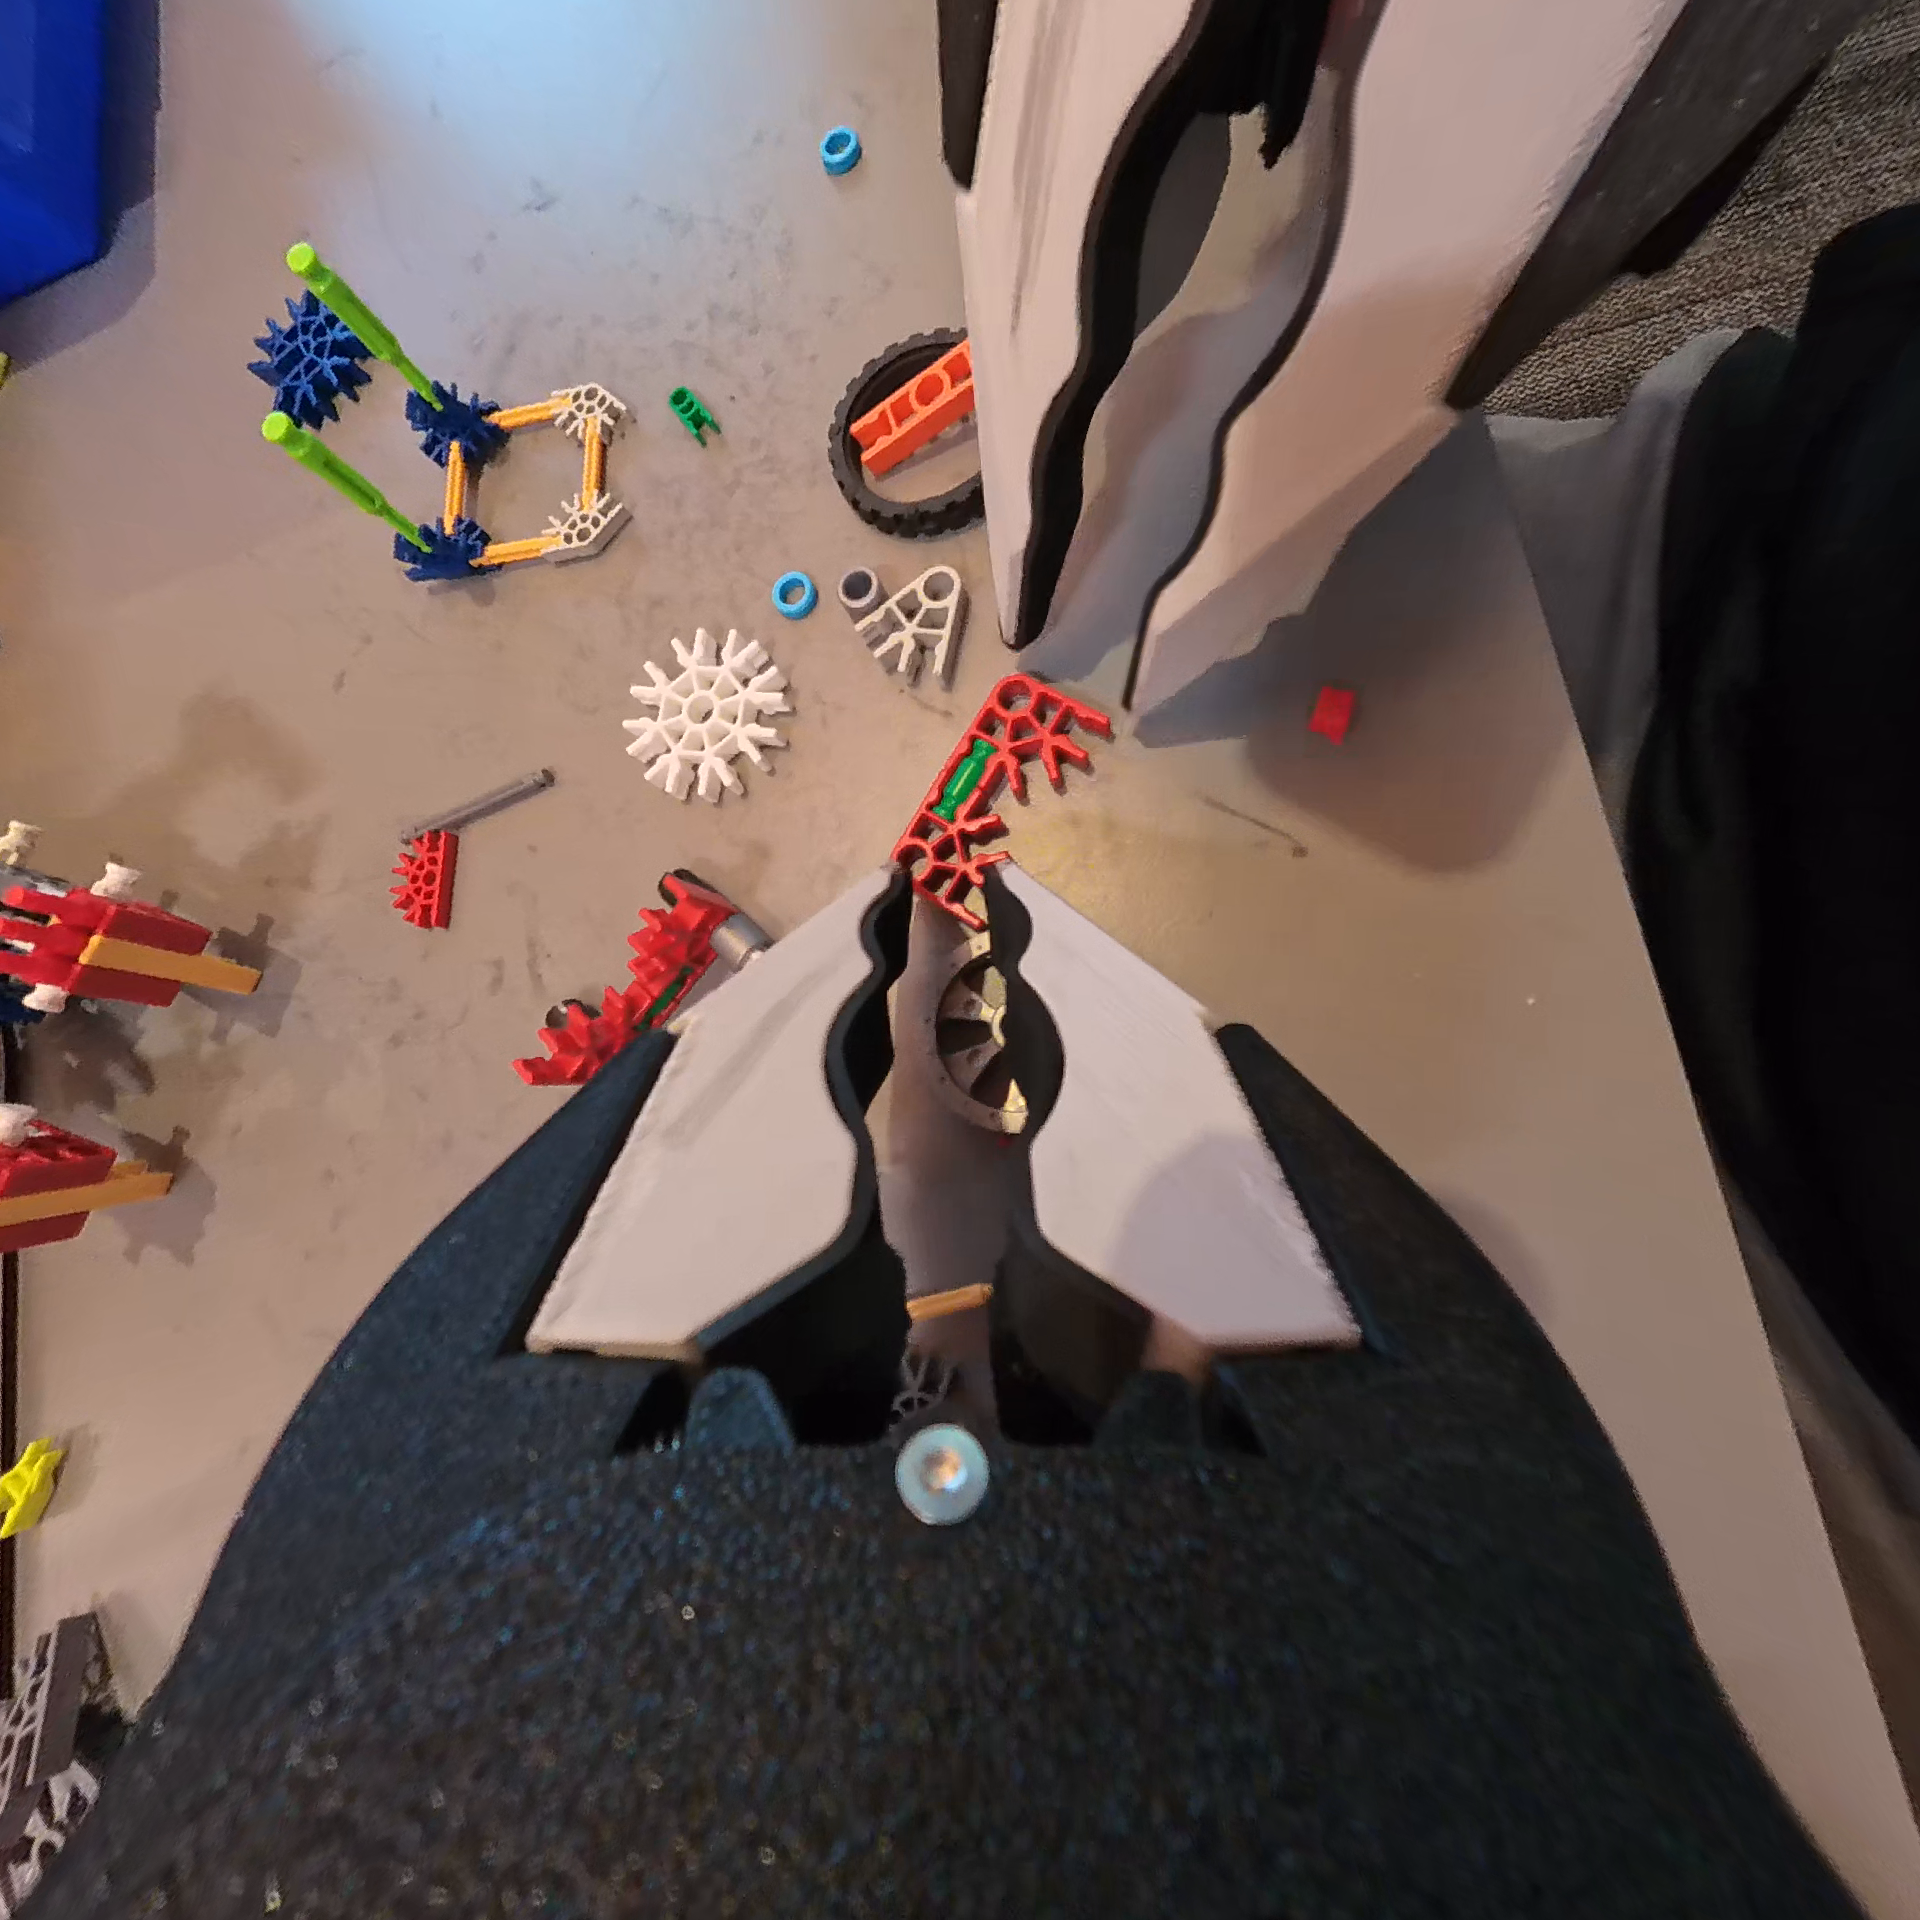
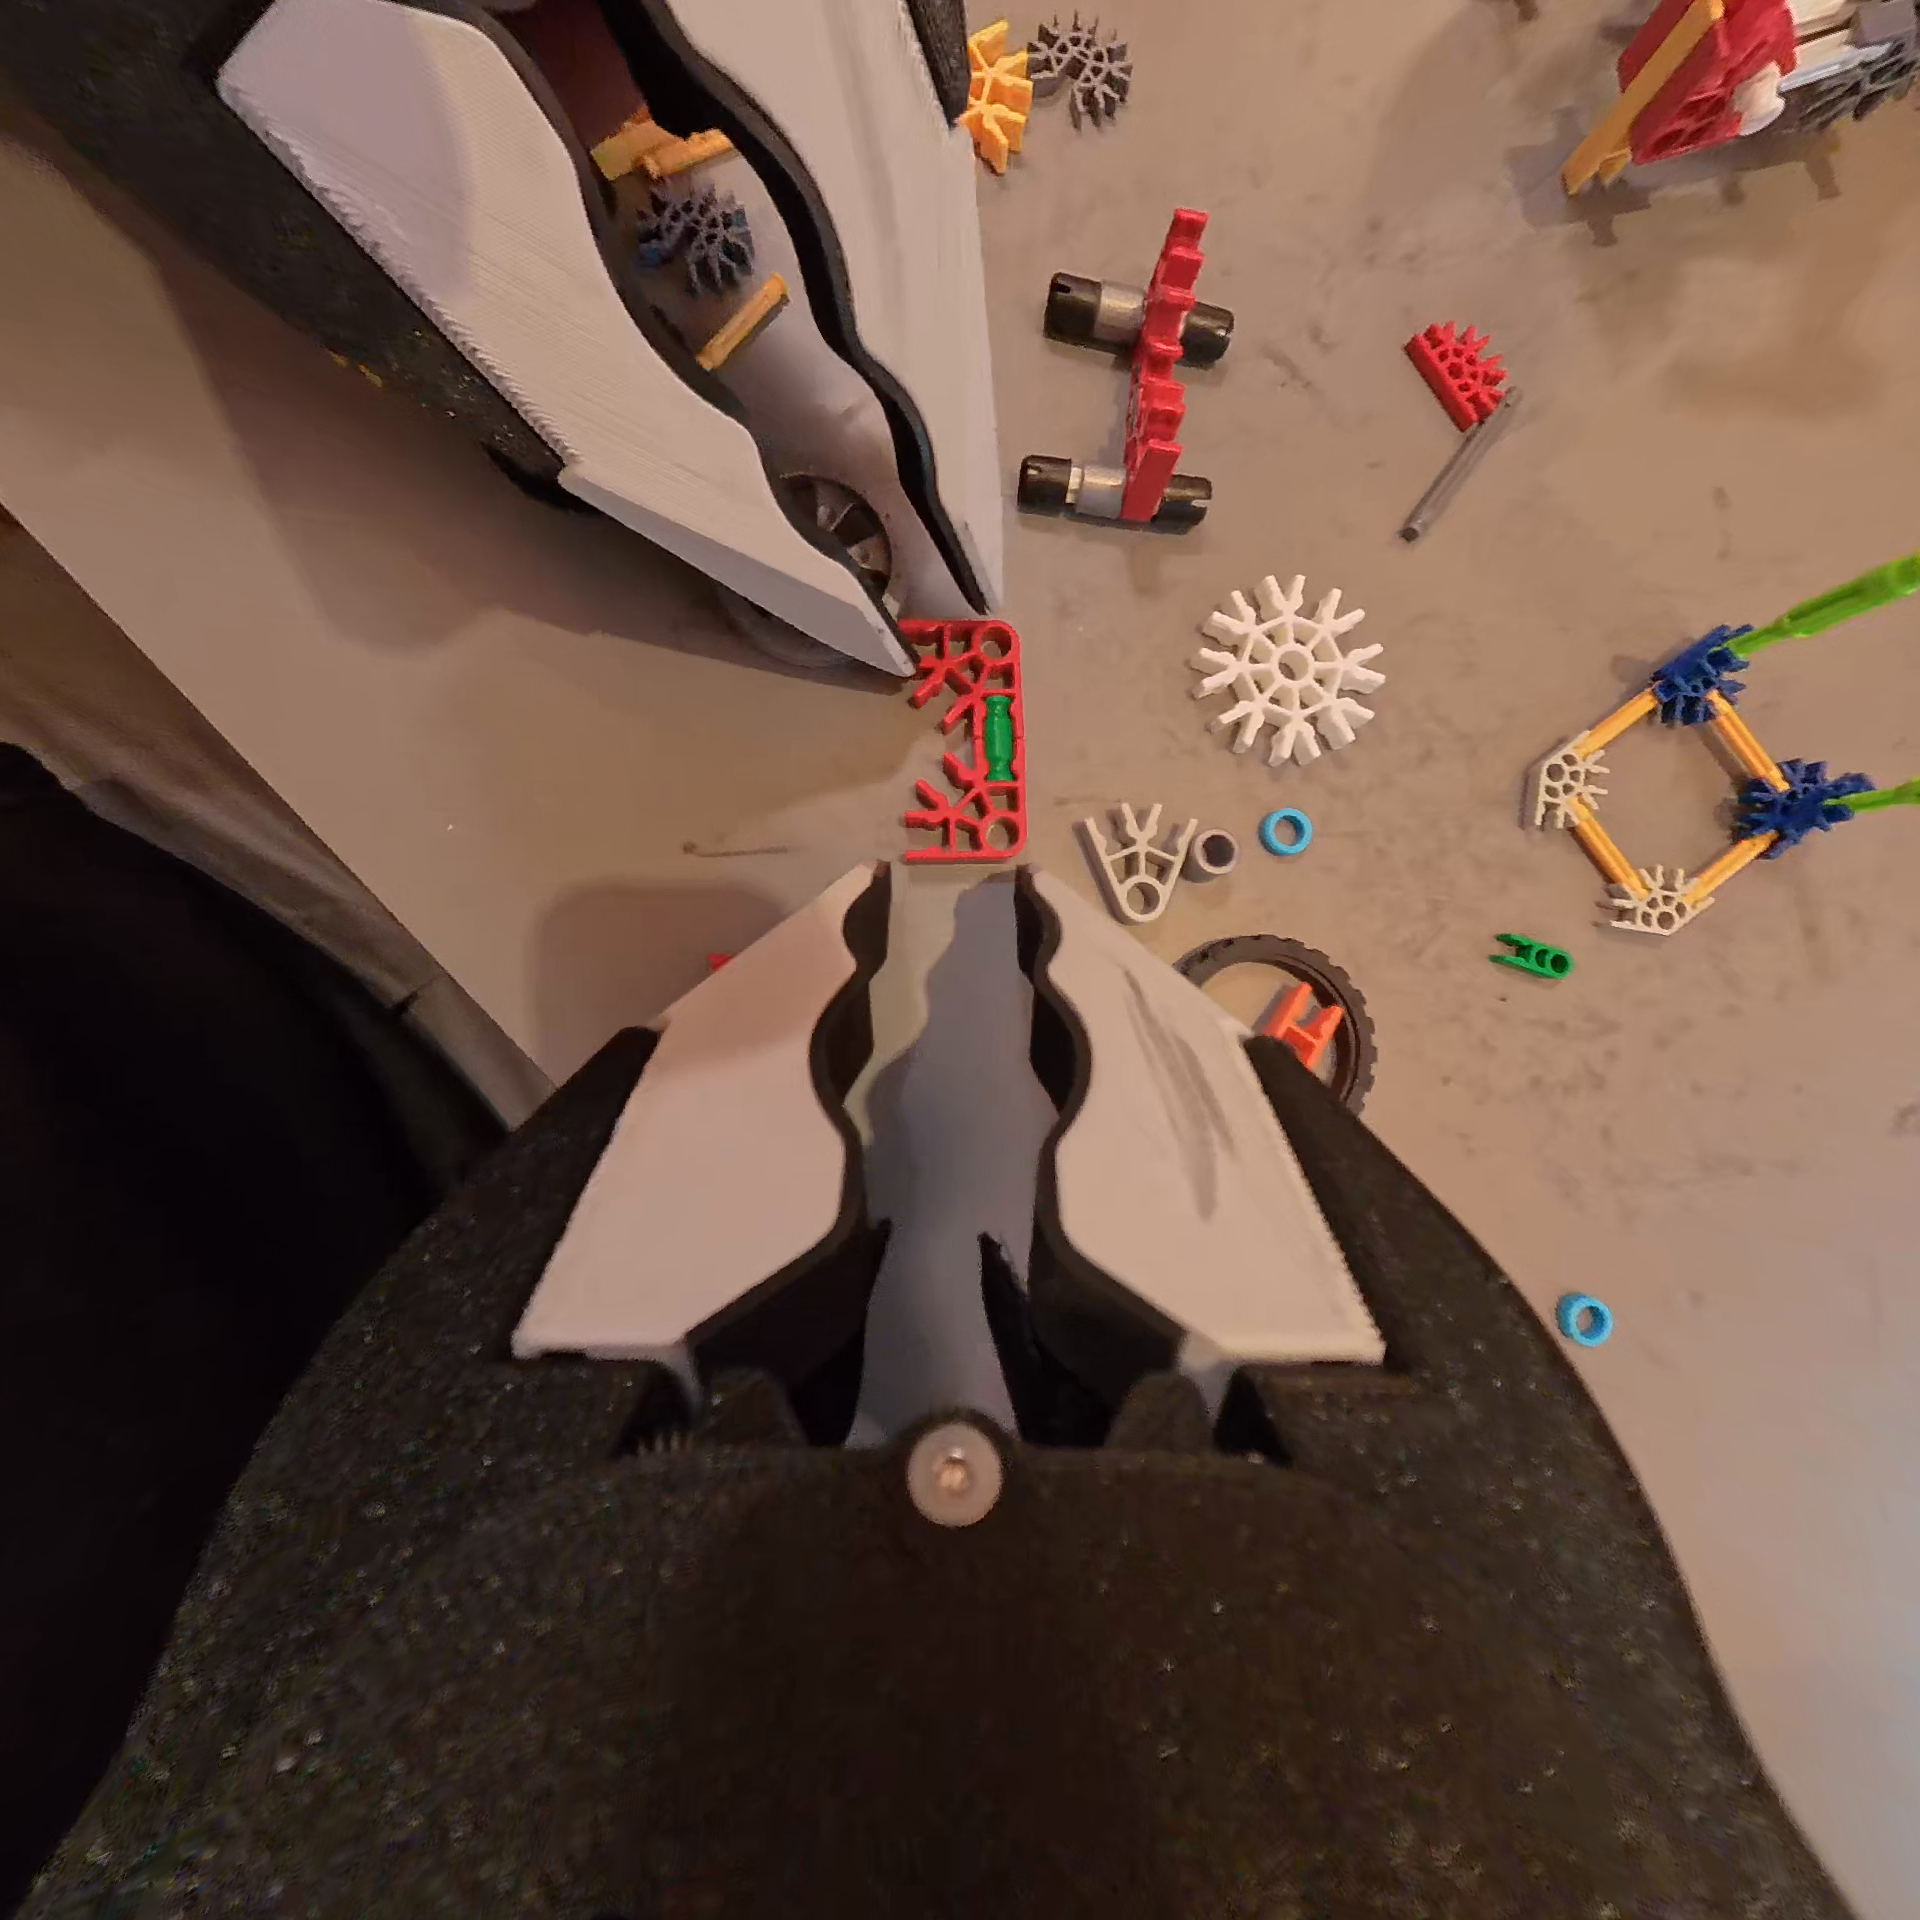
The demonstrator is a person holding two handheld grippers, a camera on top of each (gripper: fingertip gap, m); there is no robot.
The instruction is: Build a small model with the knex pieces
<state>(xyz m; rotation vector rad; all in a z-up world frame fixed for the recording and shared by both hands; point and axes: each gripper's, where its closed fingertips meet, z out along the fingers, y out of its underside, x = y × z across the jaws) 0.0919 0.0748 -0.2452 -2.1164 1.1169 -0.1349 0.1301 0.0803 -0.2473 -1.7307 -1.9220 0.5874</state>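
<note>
Left gripper (image 1: 943, 883) pinches red connector piece (image 1: 982, 795) at one end; right gripper (image 2: 951, 873) unclenched, tips just beside its other end.

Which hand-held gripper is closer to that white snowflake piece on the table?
Left, though only slightly. The left hand-held gripper sits on one side of the white snowflake piece; the right hand-held gripper lies a bit farther off.

You are seeing warm, dimmish light throwing soft shadows across the table (image 1: 582, 187), while wide-angle distortion is bending its edges.
</note>
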